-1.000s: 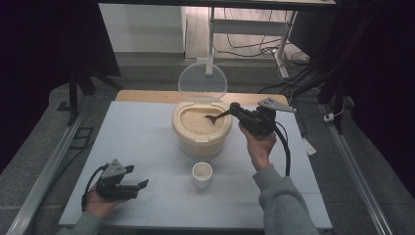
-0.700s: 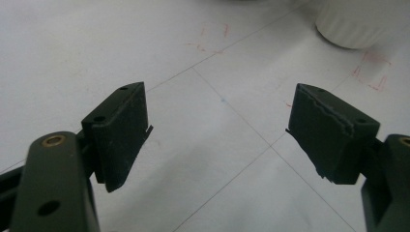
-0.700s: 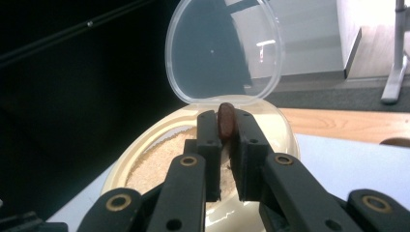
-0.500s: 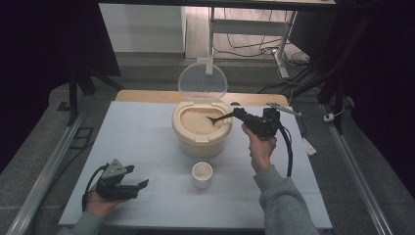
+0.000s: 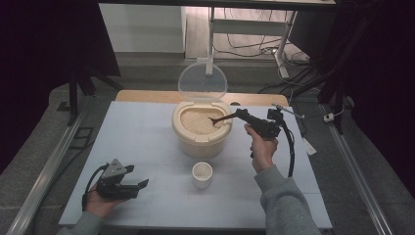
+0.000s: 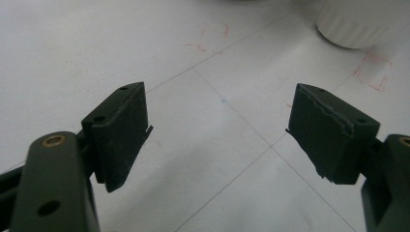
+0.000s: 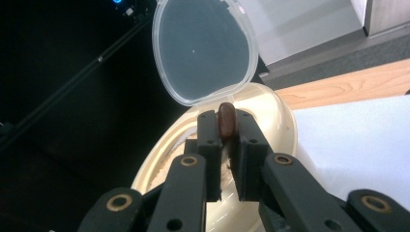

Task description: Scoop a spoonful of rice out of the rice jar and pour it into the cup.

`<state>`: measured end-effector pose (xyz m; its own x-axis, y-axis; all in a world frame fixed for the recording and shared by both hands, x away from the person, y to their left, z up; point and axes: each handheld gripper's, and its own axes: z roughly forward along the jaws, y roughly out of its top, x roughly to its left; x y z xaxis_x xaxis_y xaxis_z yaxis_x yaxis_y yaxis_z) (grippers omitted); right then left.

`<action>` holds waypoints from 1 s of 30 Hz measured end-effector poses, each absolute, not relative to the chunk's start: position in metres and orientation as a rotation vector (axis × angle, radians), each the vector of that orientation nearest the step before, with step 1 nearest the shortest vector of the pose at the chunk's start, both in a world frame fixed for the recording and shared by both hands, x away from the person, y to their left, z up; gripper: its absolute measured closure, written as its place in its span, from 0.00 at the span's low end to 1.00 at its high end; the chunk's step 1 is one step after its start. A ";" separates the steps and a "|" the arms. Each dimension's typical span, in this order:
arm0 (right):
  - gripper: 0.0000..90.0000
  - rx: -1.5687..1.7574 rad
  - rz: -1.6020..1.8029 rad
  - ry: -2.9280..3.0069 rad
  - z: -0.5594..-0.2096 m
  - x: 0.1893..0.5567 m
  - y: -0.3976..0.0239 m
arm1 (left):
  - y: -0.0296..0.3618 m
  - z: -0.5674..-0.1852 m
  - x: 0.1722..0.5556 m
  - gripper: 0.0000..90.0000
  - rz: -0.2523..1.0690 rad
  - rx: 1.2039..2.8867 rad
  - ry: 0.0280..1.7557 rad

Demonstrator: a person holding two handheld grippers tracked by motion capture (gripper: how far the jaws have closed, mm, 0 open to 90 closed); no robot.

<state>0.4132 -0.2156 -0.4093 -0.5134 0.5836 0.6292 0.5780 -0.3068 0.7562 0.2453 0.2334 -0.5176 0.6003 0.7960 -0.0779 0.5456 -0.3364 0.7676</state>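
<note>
Spoon [image 5: 222,118] now lower in grainy rice [image 5: 198,121]

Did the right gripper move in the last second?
Yes. The right gripper slid slightly right, away from the rice container, spoon tip now nearer its right rim.

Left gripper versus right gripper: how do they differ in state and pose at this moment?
The left gripper has its fingers spread wide with nothing between them; the right gripper is shut on a dark spoon. The left gripper lies low by the table's near edge; the right gripper is raised, reaching the spoon into the rice container. Each is held in one hand.
</note>
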 end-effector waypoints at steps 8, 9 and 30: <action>0.93 1.705 2.079 1.795 -0.415 0.417 -0.225 | 0.233 -0.518 0.245 0.24 0.400 2.035 1.058; 0.93 1.718 2.089 1.793 -0.415 0.417 -0.227 | 0.233 -0.518 0.245 0.24 0.400 2.035 1.058; 0.93 1.799 2.196 1.703 -0.415 0.419 -0.242 | 0.231 -0.518 0.246 0.24 0.403 2.045 1.051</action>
<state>0.4190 -0.2420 -0.4148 -0.3994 0.4436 0.8023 0.6667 -0.4601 0.5863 0.2456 0.2309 -0.5180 0.6067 0.7919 -0.0693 0.5426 -0.3488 0.7641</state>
